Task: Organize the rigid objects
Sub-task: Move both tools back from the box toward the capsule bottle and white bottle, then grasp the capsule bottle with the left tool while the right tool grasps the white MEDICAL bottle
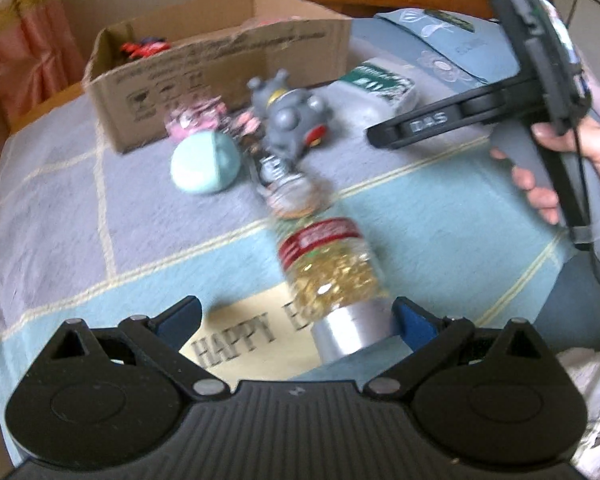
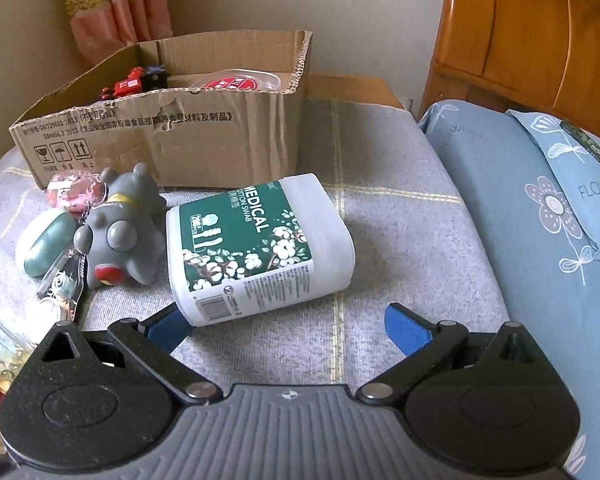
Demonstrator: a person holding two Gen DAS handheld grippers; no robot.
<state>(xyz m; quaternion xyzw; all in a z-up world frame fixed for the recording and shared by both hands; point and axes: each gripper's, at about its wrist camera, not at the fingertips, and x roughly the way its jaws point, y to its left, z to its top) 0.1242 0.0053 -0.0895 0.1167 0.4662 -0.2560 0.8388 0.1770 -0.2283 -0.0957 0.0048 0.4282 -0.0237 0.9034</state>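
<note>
Cotton swab tub (image 2: 256,246), white with a green "MEDICAL" label, lies on its side on the checked blanket (image 2: 400,220), just in front of the cardboard box (image 2: 172,136) that serves as the landmark for everything else. Against the tub's left side, still in front of the box, sits a grey rubber dog toy (image 2: 126,232), and left of that a pale green round case (image 2: 46,242) and a pink item (image 2: 74,192) close to the box wall. Inside the box, red and black toy pieces (image 2: 138,80) and a clear lid with a red label (image 2: 238,79) are visible.

The right gripper (image 2: 284,322) is spread wide and holds nothing; its left blue pad sits at the tub's near corner, while the right pad is well apart from it.

Farther from the box, a clear bottle of yellow capsules (image 1: 334,272) with a silver cap lies on the blanket. The left gripper (image 1: 296,322) is also wide open and empty, its right pad just beside the cap; whether they touch cannot be told in the blur. A hand (image 1: 556,160) grips the other tool's handle at the right.
</note>
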